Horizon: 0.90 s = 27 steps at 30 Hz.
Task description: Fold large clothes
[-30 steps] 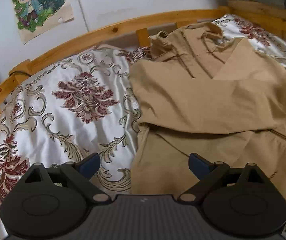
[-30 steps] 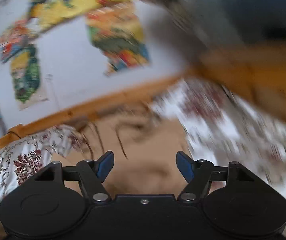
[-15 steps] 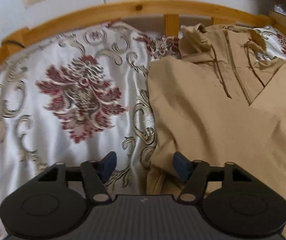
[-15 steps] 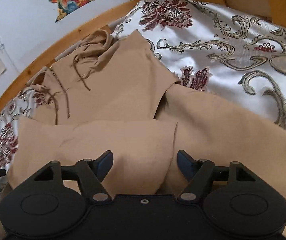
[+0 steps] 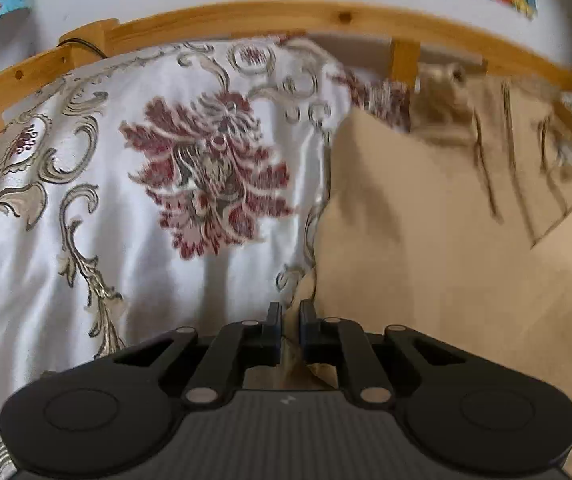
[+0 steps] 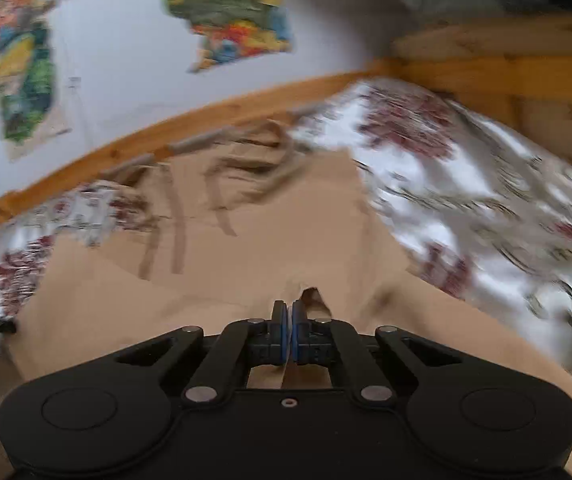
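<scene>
Here, a bed (image 5: 86, 216) with a white bedspread patterned in dark red flowers fills both views, edged by a wooden rail (image 5: 246, 16). A tan jacket (image 5: 446, 260) lies spread on it, hood and drawstrings toward the rail. Only the left view shows the jacket's left edge against the bare bedspread; only the right view shows its right edge (image 6: 366, 200) and the bed's corner post (image 6: 506, 60). Torn colourful posters (image 6: 226, 12) hang on the wall; no writing legible. Left hand-held gripper (image 5: 288, 316): jaws closing, jacket edge pinched between them. Right hand-held gripper (image 6: 287, 316): jaws together, clamped on a jacket fold.
</scene>
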{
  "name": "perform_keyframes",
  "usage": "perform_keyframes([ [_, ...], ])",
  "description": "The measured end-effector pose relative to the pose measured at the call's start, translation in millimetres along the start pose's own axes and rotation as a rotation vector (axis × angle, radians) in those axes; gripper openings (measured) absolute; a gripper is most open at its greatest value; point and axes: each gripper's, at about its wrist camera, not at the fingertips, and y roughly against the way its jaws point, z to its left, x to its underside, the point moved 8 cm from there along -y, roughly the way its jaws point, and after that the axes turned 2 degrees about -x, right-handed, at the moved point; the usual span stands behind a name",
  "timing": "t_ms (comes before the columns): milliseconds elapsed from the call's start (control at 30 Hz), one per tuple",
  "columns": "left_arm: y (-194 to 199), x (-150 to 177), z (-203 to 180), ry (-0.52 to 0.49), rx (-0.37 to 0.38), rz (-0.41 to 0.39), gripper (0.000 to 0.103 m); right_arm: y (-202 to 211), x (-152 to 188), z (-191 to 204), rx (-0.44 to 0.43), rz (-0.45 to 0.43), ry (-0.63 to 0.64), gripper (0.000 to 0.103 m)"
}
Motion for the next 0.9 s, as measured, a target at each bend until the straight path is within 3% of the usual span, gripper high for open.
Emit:
perform_keyframes([
  [100,6.0,2.8,-3.5,-0.033,0.025,-0.01,0.029,1.9,26.7,-24.3,0.016,0.07,-0.104,0.001],
  [167,14.2,-1.7,-2.5,-0.043,0.034,-0.035,0.043,9.5,34.9,-27.9,0.031,0.075,-0.06,0.0],
  [300,16.5,-28.3,-2.0,-0.087,-0.012,-0.089,0.046,19.2,31.4,-23.6,0.054,0.037,0.02,0.001],
  [433,4.2,-53.7,-7.9,-0.103,-0.05,-0.128,0.063,21.0,29.2,-18.4,0.06,-0.012,0.098,0.001],
  [533,-14.8,-72.6,-16.7,-0.098,-0.075,-0.132,0.063,19.2,28.9,-20.7,0.076,-0.052,0.15,0.001],
  [700,-51.9,-99.8,-43.9,-0.076,-0.103,-0.133,0.068,6.9,26.8,-36.5,0.073,-0.052,0.114,0.001],
  [900,-102.3,-100.8,-70.7,-0.063,-0.21,-0.097,0.067,-4.9,36.0,-48.4,0.052,-0.007,0.055,0.001],
])
